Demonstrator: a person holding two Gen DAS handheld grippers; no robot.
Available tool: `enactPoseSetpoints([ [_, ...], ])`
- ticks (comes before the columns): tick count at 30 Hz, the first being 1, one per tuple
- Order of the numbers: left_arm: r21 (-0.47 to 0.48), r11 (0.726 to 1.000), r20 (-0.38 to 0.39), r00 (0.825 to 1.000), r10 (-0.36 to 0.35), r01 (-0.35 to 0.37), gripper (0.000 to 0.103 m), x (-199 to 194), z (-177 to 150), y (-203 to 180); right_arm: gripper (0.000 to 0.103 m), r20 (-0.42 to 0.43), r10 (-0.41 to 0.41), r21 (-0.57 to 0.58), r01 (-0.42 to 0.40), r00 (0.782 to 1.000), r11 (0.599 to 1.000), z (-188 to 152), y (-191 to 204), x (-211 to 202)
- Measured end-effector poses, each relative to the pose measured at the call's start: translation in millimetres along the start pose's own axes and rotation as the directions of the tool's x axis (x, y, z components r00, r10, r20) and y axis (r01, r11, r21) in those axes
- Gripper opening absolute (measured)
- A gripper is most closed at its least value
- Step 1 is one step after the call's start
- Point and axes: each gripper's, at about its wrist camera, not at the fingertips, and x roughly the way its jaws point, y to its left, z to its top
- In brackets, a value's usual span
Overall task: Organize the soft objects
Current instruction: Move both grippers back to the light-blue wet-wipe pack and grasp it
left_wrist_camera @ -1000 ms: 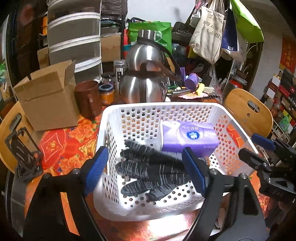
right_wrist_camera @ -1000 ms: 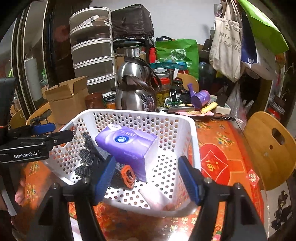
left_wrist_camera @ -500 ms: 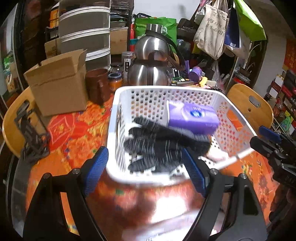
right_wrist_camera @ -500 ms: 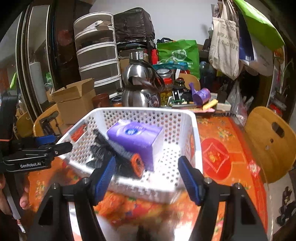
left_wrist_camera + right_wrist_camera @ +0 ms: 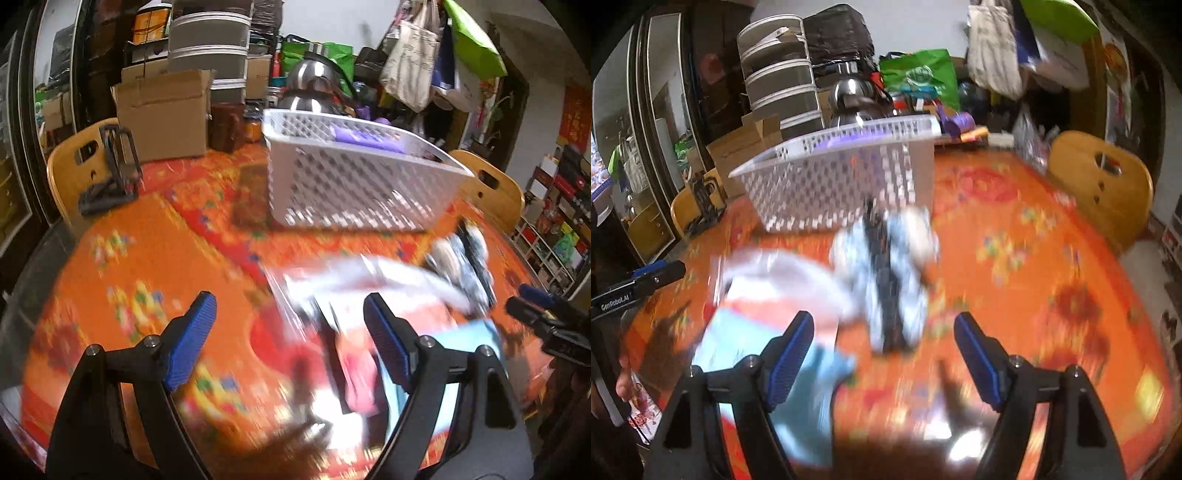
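A white perforated basket [image 5: 362, 184] [image 5: 842, 184] stands on the orange tablecloth with a purple tissue pack [image 5: 365, 138] [image 5: 846, 138] showing over its rim. In front of it lies a blurred blue, white and black soft bundle [image 5: 461, 266] [image 5: 886, 280], beside white, red and light blue flat packs [image 5: 369, 295] [image 5: 757, 339]. My left gripper [image 5: 288, 314] is open over those packs, touching nothing. My right gripper [image 5: 884, 332] is opening; the bundle's near end lies between its fingertips, clear of the pads. Each gripper shows at the edge of the other view [image 5: 539, 306] [image 5: 646, 280].
Behind the basket are a cardboard box [image 5: 162, 114], a brown mug [image 5: 227, 127], a steel kettle [image 5: 310, 85] and stacked drawers [image 5: 779, 85]. Wooden chair backs [image 5: 491, 192] [image 5: 1104, 184] ring the table. A black stand [image 5: 114, 173] sits at the left. Hanging bags crowd the back.
Both grippers pulled back and down from over the basket, which now stands farther off, seen from the side. The bundle and flat packs came into view.
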Motion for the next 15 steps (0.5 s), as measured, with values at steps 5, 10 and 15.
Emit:
enactPoseSetpoints([
  [5, 0.045, 0.998, 0.030, 0.998, -0.052, 0.051, 0.080, -19.8, -40.9, -31.1, 0.078, 0.036, 0.038, -0.019, -0.038, 0.999, 0.999, -39.5, 22.1, -18.6],
  [10, 0.121, 0.990, 0.038, 0.996, -0.084, 0.079, 0.080, -26.1, -68.4, -61.5, 0.078, 0.049, 0.068, -0.076, -0.064, 0.996, 0.995, -60.7, 43.9, -25.7],
  [15, 0.158, 0.980, 0.013, 0.993, -0.120, 0.116, 0.065, -19.0, -85.4, -77.0, 0.069, 0.022, 0.098, -0.092, -0.095, 0.995, 0.991, -69.8, 48.4, -13.6],
])
